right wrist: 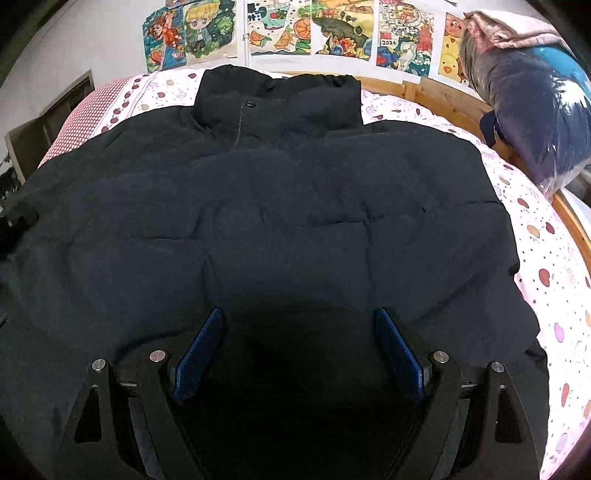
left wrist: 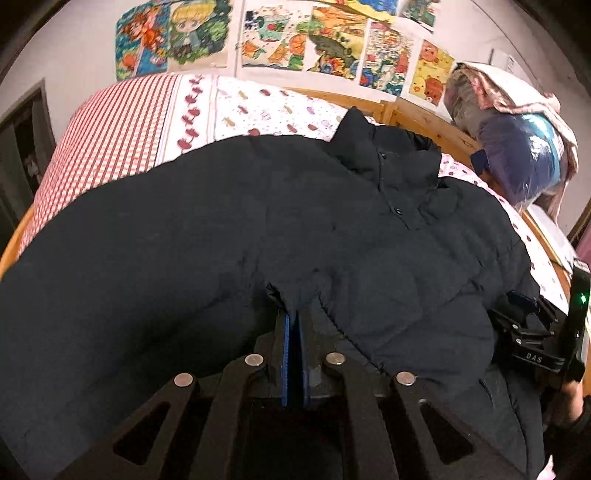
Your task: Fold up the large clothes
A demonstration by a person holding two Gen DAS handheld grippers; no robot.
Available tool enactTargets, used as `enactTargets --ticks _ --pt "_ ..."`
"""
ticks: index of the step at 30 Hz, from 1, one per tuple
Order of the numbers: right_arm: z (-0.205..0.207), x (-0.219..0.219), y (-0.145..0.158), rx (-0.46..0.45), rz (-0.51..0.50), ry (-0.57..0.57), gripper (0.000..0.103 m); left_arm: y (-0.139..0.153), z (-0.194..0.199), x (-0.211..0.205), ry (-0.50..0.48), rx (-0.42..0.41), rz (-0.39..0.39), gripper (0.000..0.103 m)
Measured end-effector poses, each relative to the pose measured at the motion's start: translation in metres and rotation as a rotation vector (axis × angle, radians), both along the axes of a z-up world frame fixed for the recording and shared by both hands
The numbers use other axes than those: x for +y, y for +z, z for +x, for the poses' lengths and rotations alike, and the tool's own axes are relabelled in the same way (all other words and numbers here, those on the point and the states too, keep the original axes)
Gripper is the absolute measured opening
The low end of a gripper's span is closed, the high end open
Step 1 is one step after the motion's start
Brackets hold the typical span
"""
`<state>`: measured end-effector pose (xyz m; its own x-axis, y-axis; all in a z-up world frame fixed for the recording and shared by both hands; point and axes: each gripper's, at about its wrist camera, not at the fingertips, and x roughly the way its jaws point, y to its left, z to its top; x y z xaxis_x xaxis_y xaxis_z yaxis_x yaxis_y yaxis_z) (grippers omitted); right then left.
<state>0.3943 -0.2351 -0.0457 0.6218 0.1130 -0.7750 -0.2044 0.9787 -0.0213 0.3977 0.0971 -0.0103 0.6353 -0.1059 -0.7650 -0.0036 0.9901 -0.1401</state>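
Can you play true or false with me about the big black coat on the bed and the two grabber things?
1. The black coat lies spread out on the bed. True.
2. The left gripper has its fingers wide apart. False: they are shut, pinching a fold of the coat.
3. The right gripper is open, with nothing pinched in it. True.
4. The wall behind the bed is bare. False: colourful drawings hang on it.
5. The coat's collar points toward the wall with the drawings. True.
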Motion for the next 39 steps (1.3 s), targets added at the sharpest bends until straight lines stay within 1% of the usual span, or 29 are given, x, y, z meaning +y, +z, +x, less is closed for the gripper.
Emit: enactTargets --ticks 1,3,4,5,6,7,8,10,13,15,17,18,19,21,24,25,26,27,30,31,32,33,35,36,37,38,39 --pt "-0.001 0.0 0.001 -0.007 0.0 -0.002 0.082 0.0 -0.001 0.004 0.011 0.0 -0.018 0.009" --pt "-0.006 0.003 0.007 -0.017 -0.009 -0.012 0.082 0.002 -0.005 0.01 0.044 0.014 -0.035 0.017" --pt "-0.008 0.003 0.012 -0.018 -0.008 -0.012 0.082 0.005 -0.009 0.014 0.058 0.016 -0.051 0.023" --pt "-0.011 0.004 0.019 -0.023 0.003 -0.006 0.082 0.008 -0.017 0.018 0.061 0.009 -0.082 0.033" --pt "-0.015 0.007 0.026 -0.033 0.017 0.003 0.082 0.013 -0.026 0.023 0.066 -0.005 -0.109 0.041" --pt "-0.021 0.013 0.037 -0.051 0.039 0.02 0.082 0.016 -0.033 0.025 0.071 -0.015 -0.122 0.062" --pt "-0.025 0.019 0.044 -0.062 0.054 0.036 0.082 0.021 -0.046 0.03 0.088 -0.038 -0.146 0.08" --pt "-0.031 0.033 0.058 -0.075 0.084 0.07 0.084 0.031 -0.071 0.041 0.138 -0.089 -0.178 0.09" --pt "-0.041 0.063 0.072 -0.081 0.124 0.123 0.084 0.039 -0.105 0.062 0.186 -0.108 -0.214 0.091" --pt "-0.044 0.084 0.075 -0.075 0.137 0.151 0.084 0.04 -0.13 0.079 0.255 -0.103 -0.225 0.091" --pt "-0.046 0.102 0.074 -0.069 0.139 0.173 0.084 0.037 -0.158 0.099 0.347 -0.096 -0.223 0.091" --pt "-0.047 0.112 0.071 -0.066 0.135 0.18 0.084 0.035 -0.174 0.112 0.395 -0.102 -0.238 0.091" --pt "-0.047 0.119 0.07 -0.062 0.134 0.184 0.084 0.033 -0.182 0.119 0.429 -0.103 -0.249 0.091" --pt "-0.047 0.136 0.066 -0.052 0.129 0.194 0.084 0.026 -0.21 0.147 0.559 -0.106 -0.268 0.092" --pt "-0.044 0.161 0.063 -0.07 0.092 0.192 0.084 0.019 -0.239 0.175 0.719 -0.142 -0.257 0.092" --pt "-0.044 0.167 0.063 -0.08 0.08 0.184 0.084 0.016 -0.243 0.182 0.753 -0.151 -0.254 0.093" --pt "-0.041 0.172 0.062 -0.09 0.068 0.174 0.084 0.011 -0.247 0.19 0.795 -0.152 -0.257 0.093" --pt "-0.04 0.174 0.061 -0.095 0.063 0.168 0.084 0.005 -0.251 0.199 0.84 -0.149 -0.277 0.093" --pt "-0.032 0.184 0.054 -0.095 0.04 0.148 0.084 -0.01 -0.255 0.216 0.905 -0.157 -0.345 0.092" --pt "-0.029 0.187 0.05 -0.091 0.031 0.147 0.084 -0.015 -0.256 0.219 0.928 -0.168 -0.358 0.091" --pt "-0.027 0.189 0.044 -0.084 0.022 0.149 0.084 -0.019 -0.256 0.221 0.943 -0.181 -0.36 0.087" --pt "-0.026 0.19 0.038 -0.072 0.017 0.154 0.084 -0.021 -0.255 0.224 0.949 -0.2 -0.359 0.081" --pt "-0.025 0.194 0.027 -0.049 0.017 0.16 0.084 -0.025 -0.249 0.226 0.948 -0.202 -0.351 0.046" --pt "-0.024 0.194 0.023 -0.042 0.021 0.16 0.084 -0.026 -0.245 0.227 0.948 -0.204 -0.339 0.038" --pt "-0.024 0.194 0.022 -0.042 0.028 0.159 0.085 -0.026 -0.246 0.225 0.95 -0.211 -0.334 0.025" --pt "-0.024 0.193 0.021 -0.043 0.036 0.158 0.085 -0.024 -0.246 0.224 0.953 -0.231 -0.321 0.014" --pt "-0.024 0.192 0.022 -0.044 0.042 0.158 0.085 -0.021 -0.251 0.224 0.953 -0.249 -0.311 0.01"
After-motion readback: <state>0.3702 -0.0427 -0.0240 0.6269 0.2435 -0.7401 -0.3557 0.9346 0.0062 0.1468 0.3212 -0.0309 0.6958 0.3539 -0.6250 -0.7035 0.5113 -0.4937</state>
